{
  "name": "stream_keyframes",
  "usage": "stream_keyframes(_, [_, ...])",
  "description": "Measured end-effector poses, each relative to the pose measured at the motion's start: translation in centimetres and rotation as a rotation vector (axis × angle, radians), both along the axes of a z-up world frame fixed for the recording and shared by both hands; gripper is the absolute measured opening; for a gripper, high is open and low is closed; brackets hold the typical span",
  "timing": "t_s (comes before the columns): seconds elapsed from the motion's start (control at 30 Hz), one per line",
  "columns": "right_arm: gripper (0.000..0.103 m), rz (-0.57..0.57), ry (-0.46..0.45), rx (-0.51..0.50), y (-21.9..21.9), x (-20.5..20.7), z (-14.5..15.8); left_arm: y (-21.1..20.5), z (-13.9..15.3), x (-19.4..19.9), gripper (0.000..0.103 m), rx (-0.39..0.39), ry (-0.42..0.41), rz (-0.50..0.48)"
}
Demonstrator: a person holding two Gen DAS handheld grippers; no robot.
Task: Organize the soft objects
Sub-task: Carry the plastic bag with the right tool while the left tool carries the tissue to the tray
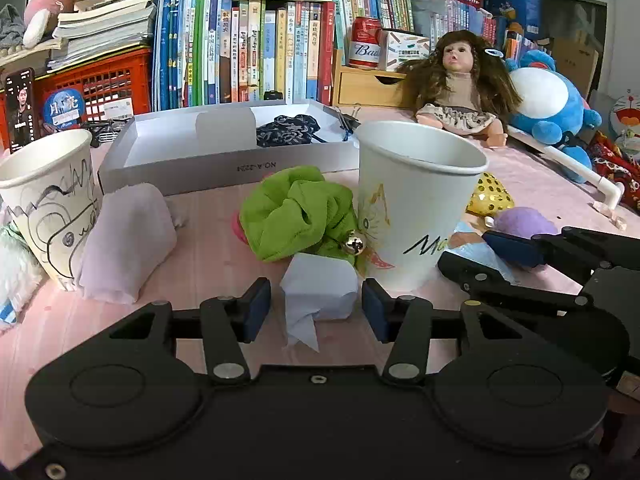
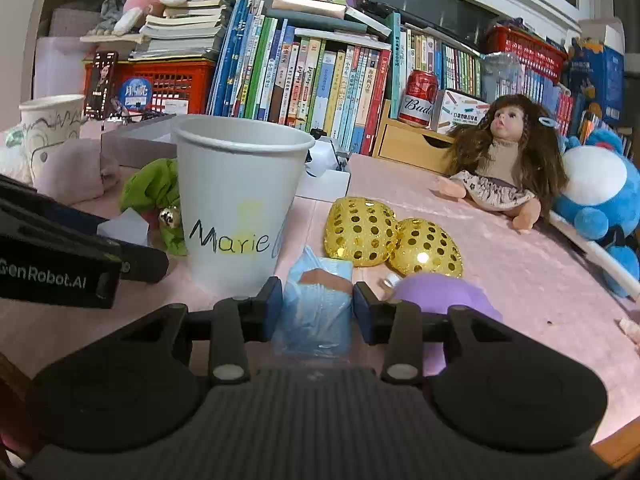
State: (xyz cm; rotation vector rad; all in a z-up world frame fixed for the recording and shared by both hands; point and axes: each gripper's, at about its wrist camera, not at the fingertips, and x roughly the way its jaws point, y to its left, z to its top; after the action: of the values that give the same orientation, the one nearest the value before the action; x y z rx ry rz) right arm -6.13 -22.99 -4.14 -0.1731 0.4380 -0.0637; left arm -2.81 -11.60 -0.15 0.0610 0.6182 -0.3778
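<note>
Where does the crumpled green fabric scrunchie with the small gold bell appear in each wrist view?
Left wrist: the crumpled green fabric scrunchie lies centre frame, just left of the white paper cup lettered Marie, ahead of the left gripper.
Right wrist: it shows left of centre, partly hidden behind that cup.
Shared landmark: the red Budweiser can at the books.

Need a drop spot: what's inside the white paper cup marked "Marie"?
Only the upper inner wall of the white paper cup marked "Marie" shows, bare and white in both wrist views. Its bottom is hidden below the rim, so any contents there cannot be seen.
</note>
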Motion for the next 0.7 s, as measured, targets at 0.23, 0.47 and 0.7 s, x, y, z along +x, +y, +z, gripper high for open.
stream_keyframes(0.23, [0.061,0.003,0.042,0.030,0.1,-0.4,0.5,0.3,0.0,-0.1,0.039,-0.008,0.004,-0.011])
stream_keyframes(0.47, [0.044,0.009,0.051,0.090,0.0,-1.0,0.8,0.6,0.5,-0.6,0.038,0.000,-0.017,-0.017])
stream_keyframes(0.7, [0.042,-0.003,-0.002,0.061,0.1,-1.9,2.0,1.2,1.9,-1.0,0.038,-0.004,-0.045,-0.027])
